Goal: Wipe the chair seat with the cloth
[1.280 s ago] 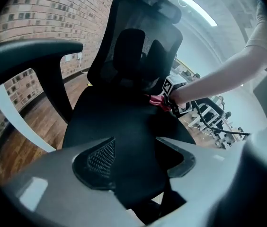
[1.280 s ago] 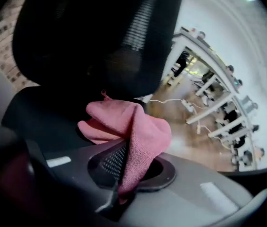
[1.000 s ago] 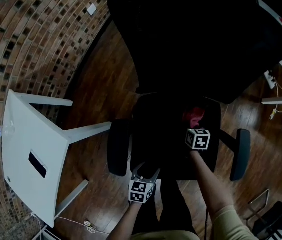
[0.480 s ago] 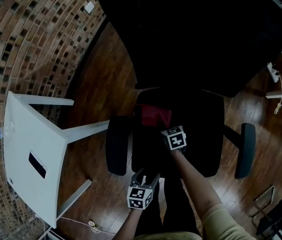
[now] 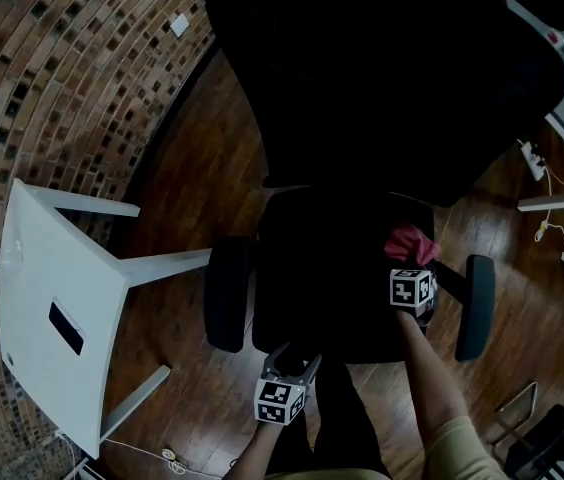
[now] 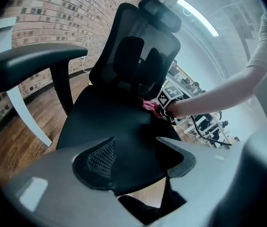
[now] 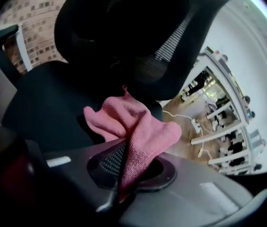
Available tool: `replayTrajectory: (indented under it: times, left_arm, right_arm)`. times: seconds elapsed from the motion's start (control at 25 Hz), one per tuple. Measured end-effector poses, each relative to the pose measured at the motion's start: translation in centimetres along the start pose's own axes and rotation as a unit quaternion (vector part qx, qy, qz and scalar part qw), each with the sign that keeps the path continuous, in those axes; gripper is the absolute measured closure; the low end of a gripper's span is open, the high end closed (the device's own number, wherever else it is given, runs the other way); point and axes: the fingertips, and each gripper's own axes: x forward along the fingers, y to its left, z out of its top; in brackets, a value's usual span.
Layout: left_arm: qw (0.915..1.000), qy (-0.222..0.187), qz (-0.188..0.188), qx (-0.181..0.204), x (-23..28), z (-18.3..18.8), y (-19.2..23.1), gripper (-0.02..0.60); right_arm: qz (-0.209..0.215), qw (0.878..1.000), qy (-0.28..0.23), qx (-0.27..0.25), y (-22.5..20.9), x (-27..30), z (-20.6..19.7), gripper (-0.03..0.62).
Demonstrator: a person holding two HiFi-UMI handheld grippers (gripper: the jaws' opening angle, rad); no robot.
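A black office chair stands below me, its seat dark between two armrests. My right gripper is shut on a pink cloth at the seat's right rear corner. In the right gripper view the pink cloth bunches out between the jaws over the seat. My left gripper hangs open just off the seat's front edge, touching nothing. The left gripper view looks across the seat to the cloth and the right gripper's marker cube.
The chair's tall mesh back rises behind the seat. Armrests sit at left and right. A white table stands on the wooden floor at left, by a curved brick wall. Cables lie at right.
My right gripper has swept the pink cloth from the seat's left rear across to its right rear corner. The left gripper has stayed at the front edge.
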Motion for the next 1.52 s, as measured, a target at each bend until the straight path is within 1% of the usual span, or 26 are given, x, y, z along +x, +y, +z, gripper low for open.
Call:
replayTrajectory:
  times: [0.04, 0.08, 0.12, 0.16, 0.2, 0.28, 0.32, 0.36, 0.44, 0.48, 0.52, 0.56, 0.64, 0.76, 0.88, 0.92, 1.0, 1.08, 1.12, 1.2, 1.28, 1.32, 1.36, 1.44, 1.48, 1.52]
  left_arm:
    - [1.0000, -0.001, 0.002, 0.001, -0.1, 0.1, 0.2, 0.328]
    - [1.0000, -0.001, 0.005, 0.001, -0.4, 0.0, 0.5, 0.328]
    - [1.0000, -0.001, 0.009, -0.001, -0.7, -0.2, 0.9, 0.328]
    - [0.9999, 0.000, 0.012, -0.003, -1.0, -0.4, 1.3, 0.328]
    - [0.9999, 0.002, 0.016, -0.005, -1.2, -0.8, 1.7, 0.328]
    - [0.9997, 0.008, 0.021, -0.006, -1.5, -1.5, 2.2, 0.328]
    - [0.9996, 0.012, 0.023, -0.006, -1.6, -1.9, 2.4, 0.328]
    - [0.9996, 0.015, 0.024, -0.006, -1.7, -2.1, 2.5, 0.327]
    - [0.9994, 0.019, 0.027, -0.005, -1.9, -2.5, 2.7, 0.328]
    - [0.9994, 0.020, 0.029, -0.005, -2.0, -2.6, 2.7, 0.328]
    - [0.9993, 0.021, 0.029, -0.004, -2.0, -2.6, 2.7, 0.328]
    - [0.9994, 0.022, 0.028, -0.004, -2.0, -2.6, 2.6, 0.328]
    - [0.9995, 0.021, 0.024, -0.002, -1.7, -2.5, 2.3, 0.328]
    - [0.9997, 0.015, 0.020, -0.004, -1.4, -1.9, 2.1, 0.328]
    - [0.9999, 0.008, 0.011, -0.006, -0.9, -1.2, 1.5, 0.328]
    - [0.9999, 0.006, 0.008, -0.005, -0.6, -1.1, 1.3, 0.328]
    - [1.0000, 0.005, 0.002, -0.003, -0.2, -1.0, 0.9, 0.328]
    - [1.0000, 0.007, 0.000, -0.001, -0.2, -1.0, 0.8, 0.328]
    - [1.0000, 0.008, 0.000, 0.000, -0.3, -1.1, 0.8, 0.328]
    - [0.9999, 0.012, 0.003, 0.001, -0.7, -1.4, 1.1, 0.328]
    - [0.9999, 0.016, 0.006, 0.001, -1.0, -1.8, 1.5, 0.328]
    - [0.9998, 0.017, 0.009, 0.002, -1.2, -2.0, 1.8, 0.328]
    - [0.9998, 0.018, 0.011, 0.003, -1.4, -2.2, 2.1, 0.328]
    - [0.9996, 0.023, 0.016, 0.005, -1.9, -2.8, 2.8, 0.328]
    - [0.9995, 0.026, 0.019, 0.004, -2.1, -3.1, 3.1, 0.328]
    - [0.9994, 0.028, 0.021, 0.003, -2.3, -3.3, 3.4, 0.328]
  right_arm:
    - [0.028, 0.999, -0.010, 0.025, 1.3, -0.5, 0.7, 0.582]
    - [0.079, 0.995, -0.030, 0.047, 3.9, -1.2, 1.8, 0.582]
    - [0.149, 0.985, -0.057, 0.062, 7.5, -2.2, 3.4, 0.582]
    - [0.224, 0.968, -0.087, 0.068, 11.7, -3.6, 5.3, 0.582]
    - [0.292, 0.947, -0.114, 0.069, 16.1, -5.3, 7.2, 0.582]
    - [0.393, 0.904, -0.153, 0.070, 23.8, -8.7, 10.7, 0.582]
    - [0.426, 0.887, -0.163, 0.069, 27.0, -10.0, 11.9, 0.580]
    - [0.450, 0.875, -0.166, 0.061, 29.8, -10.9, 12.7, 0.580]
    - [0.476, 0.864, -0.162, 0.016, 34.2, -11.9, 12.8, 0.579]
    - [0.475, 0.865, -0.158, -0.015, 35.5, -11.8, 12.3, 0.579]
    - [0.465, 0.871, -0.153, -0.047, 36.0, -11.2, 11.4, 0.579]
    - [0.445, 0.880, -0.147, -0.077, 35.6, -10.2, 10.4, 0.579]
    - [0.392, 0.902, -0.139, -0.116, 32.2, -7.6, 8.4, 0.579]
    - [0.281, 0.944, -0.106, -0.134, 23.2, -3.7, 5.2, 0.579]
    - [0.148, 0.982, -0.052, -0.108, 11.8, -1.1, 1.7, 0.579]
    - [0.103, 0.990, -0.033, -0.094, 8.2, -0.6, 0.5, 0.579]
    - [0.035, 0.997, -0.005, -0.069, 2.7, -0.3, -1.4, 0.579]
    - [0.012, 0.999, 0.004, -0.043, 1.0, -0.6, -2.1, 0.579]
    - [0.022, 1.000, 0.001, -0.022, 1.5, -0.9, -1.9, 0.579]
    - [0.086, 0.995, -0.034, 0.036, 5.1, -2.1, -0.1, 0.579]
    - [0.181, 0.976, -0.098, 0.070, 11.2, -4.2, 3.2, 0.579]
    - [0.235, 0.961, -0.127, 0.070, 15.0, -5.5, 5.1, 0.579]
    - [0.295, 0.942, -0.149, 0.065, 19.2, -7.1, 6.8, 0.579]
    - [0.419, 0.891, -0.170, 0.045, 28.0, -10.7, 9.4, 0.579]
    - [0.470, 0.866, -0.167, 0.030, 31.9, -12.2, 10.0, 0.579]
    - [0.505, 0.849, -0.156, 0.014, 35.1, -13.3, 10.0, 0.579]
